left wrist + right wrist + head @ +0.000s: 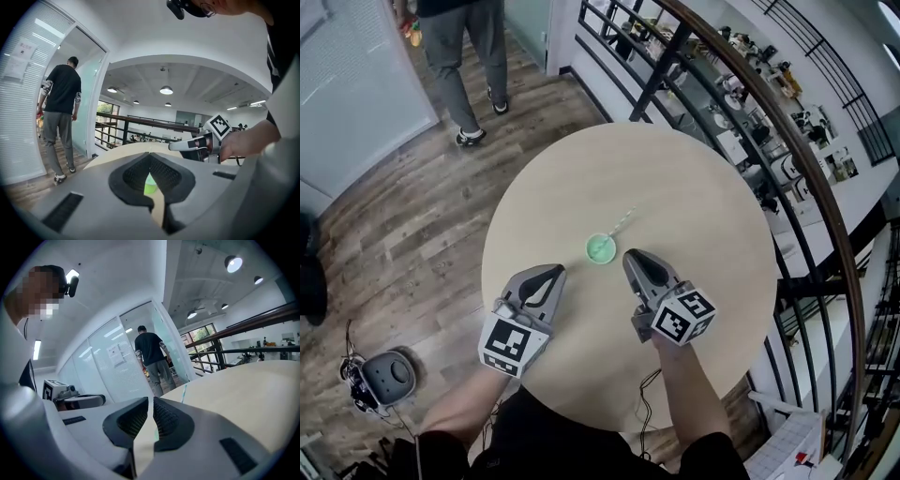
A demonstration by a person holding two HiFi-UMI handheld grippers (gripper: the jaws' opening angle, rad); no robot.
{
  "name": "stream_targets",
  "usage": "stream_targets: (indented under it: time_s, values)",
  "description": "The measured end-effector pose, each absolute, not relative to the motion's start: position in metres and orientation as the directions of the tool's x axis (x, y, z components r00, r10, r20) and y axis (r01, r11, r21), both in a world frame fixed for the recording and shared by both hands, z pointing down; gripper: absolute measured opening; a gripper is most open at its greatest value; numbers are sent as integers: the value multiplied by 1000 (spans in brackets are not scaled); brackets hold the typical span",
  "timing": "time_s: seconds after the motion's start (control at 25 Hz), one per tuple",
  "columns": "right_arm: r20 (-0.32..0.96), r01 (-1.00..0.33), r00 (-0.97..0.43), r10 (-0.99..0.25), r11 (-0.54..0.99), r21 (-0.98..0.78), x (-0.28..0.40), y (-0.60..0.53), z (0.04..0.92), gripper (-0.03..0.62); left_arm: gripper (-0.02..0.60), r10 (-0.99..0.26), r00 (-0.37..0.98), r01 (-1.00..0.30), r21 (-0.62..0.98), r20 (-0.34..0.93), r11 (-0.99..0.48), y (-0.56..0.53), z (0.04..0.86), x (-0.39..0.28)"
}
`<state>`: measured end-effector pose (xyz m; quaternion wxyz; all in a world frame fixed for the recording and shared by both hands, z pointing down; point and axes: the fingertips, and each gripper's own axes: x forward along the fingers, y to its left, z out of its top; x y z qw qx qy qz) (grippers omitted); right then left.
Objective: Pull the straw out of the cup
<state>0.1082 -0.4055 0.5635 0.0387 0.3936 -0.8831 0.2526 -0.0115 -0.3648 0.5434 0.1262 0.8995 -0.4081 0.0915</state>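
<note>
A small green cup point(600, 248) stands near the middle of the round beige table point(703, 197). Its pale straw point(623, 222) leans out toward the upper right. My left gripper point(556, 271) is below and left of the cup, jaws shut and empty. My right gripper point(630, 255) is just right of the cup, shut with nothing in it. In the left gripper view the cup point(149, 186) shows through the slit behind the left gripper point(150, 157), and the right gripper point(187, 144) reaches in from the right. In the right gripper view the straw point(183, 392) rises just beyond the right gripper point(150, 401).
A person point(469, 56) walks away on the wooden floor by a glass door at the upper left. A dark metal railing point(722, 84) curves around the table's far and right sides. A grey round device point(389, 375) lies on the floor at the lower left.
</note>
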Motion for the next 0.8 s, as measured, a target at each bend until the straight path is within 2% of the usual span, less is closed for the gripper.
stream_targets:
  time_s: [0.16, 0.24, 0.28, 0.8]
  values:
    - [292, -721, -682, -671, 548, -424, 110, -428, 581, 29, 8, -711, 644, -762, 150, 282, -630, -381, 552, -12]
    - [298, -721, -679, -671, 534, -441, 111, -438, 588, 90, 8, -712, 639, -765, 153, 289, -625, -387, 557, -11]
    - [301, -721, -678, -671, 528, -448, 112, -442, 592, 98, 8, -713, 638, -767, 155, 292, -623, -390, 559, -11]
    - [394, -753, -646, -653, 463, -467, 109, -480, 644, 138, 8, -704, 640, -765, 175, 306, -620, -410, 581, -4]
